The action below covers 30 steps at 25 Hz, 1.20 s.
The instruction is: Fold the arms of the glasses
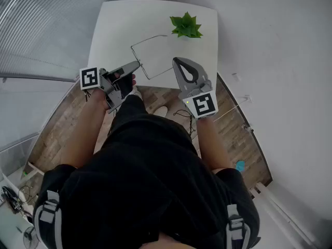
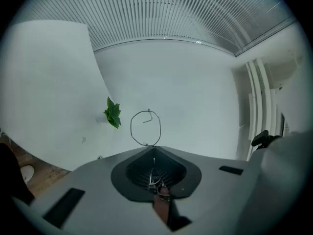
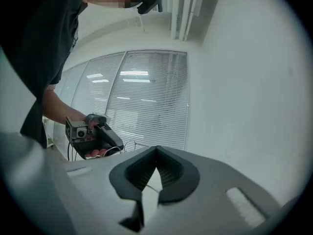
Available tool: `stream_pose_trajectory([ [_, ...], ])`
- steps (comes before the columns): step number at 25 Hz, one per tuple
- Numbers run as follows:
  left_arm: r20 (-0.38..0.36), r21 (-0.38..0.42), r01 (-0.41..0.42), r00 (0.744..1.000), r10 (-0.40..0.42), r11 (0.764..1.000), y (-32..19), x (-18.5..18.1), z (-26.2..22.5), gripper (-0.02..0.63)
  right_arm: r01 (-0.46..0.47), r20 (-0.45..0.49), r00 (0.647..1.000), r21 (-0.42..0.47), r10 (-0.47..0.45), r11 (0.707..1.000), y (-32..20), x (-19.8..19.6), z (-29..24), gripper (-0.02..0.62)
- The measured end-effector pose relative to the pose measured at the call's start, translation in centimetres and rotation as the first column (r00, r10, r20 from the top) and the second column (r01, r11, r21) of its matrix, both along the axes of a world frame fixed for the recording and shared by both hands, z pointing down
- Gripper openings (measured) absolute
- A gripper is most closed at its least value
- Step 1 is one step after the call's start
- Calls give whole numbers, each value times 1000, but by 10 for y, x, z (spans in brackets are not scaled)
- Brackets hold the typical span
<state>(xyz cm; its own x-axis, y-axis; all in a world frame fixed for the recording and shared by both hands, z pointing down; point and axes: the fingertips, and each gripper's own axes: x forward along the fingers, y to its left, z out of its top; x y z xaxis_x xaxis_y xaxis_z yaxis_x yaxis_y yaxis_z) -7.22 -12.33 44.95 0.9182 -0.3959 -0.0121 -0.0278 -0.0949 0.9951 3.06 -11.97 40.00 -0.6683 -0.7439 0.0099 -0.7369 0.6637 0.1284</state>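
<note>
nearest the camera was the person's black clothing (image 1: 150,175), with both forearms reaching forward over the brown wood-plank floor (image 1: 67,123). the left gripper (image 1: 138,63) pointed level toward the right, its grey jaws pressed together on the thin dark wire-framed glasses (image 1: 161,74). in the left gripper view the wire ran out from between the closed tips, and one rounded rim stood just beyond them. the right gripper (image 1: 176,61) faced it from the other side, also level. its jaws were closed tip to tip, and a fine wire arm of the glasses crossed the narrow gap just behind the tips. the glasses hung between the two grippers, their arms spread open, over the near half of the white square table with rounded corners (image 1: 119,30). whether the frame touched the tabletop could not be told. farther back on the table, well apart from the glasses, stood a small green leafy plant (image 1: 185,26). a window with white slatted blinds (image 3: 146,97) stood behind the left gripper.
</note>
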Motion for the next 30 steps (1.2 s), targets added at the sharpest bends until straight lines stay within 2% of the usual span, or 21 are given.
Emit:
stream_pose_trajectory([
  [11, 11, 6, 3, 1000, -3, 1000, 1, 1, -5, 12, -17, -19, 1000, -27, 16, 999, 1, 3, 5, 11],
  [18, 19, -4, 23, 1000, -23, 1000, 0, 0, -5, 12, -39, -133, 990, 17, 41, 999, 1, 7, 7, 12],
  [24, 22, -12, 36, 999, -36, 999, 0, 0, -7, 12, -61, -286, 956, 43, 71, 997, 1, 15, 17, 37],
  [30, 27, -14, 43, 999, -43, 999, -1, 0, -8, 12, -106, -337, 935, 33, 111, 994, -1, 26, 30, 54],
])
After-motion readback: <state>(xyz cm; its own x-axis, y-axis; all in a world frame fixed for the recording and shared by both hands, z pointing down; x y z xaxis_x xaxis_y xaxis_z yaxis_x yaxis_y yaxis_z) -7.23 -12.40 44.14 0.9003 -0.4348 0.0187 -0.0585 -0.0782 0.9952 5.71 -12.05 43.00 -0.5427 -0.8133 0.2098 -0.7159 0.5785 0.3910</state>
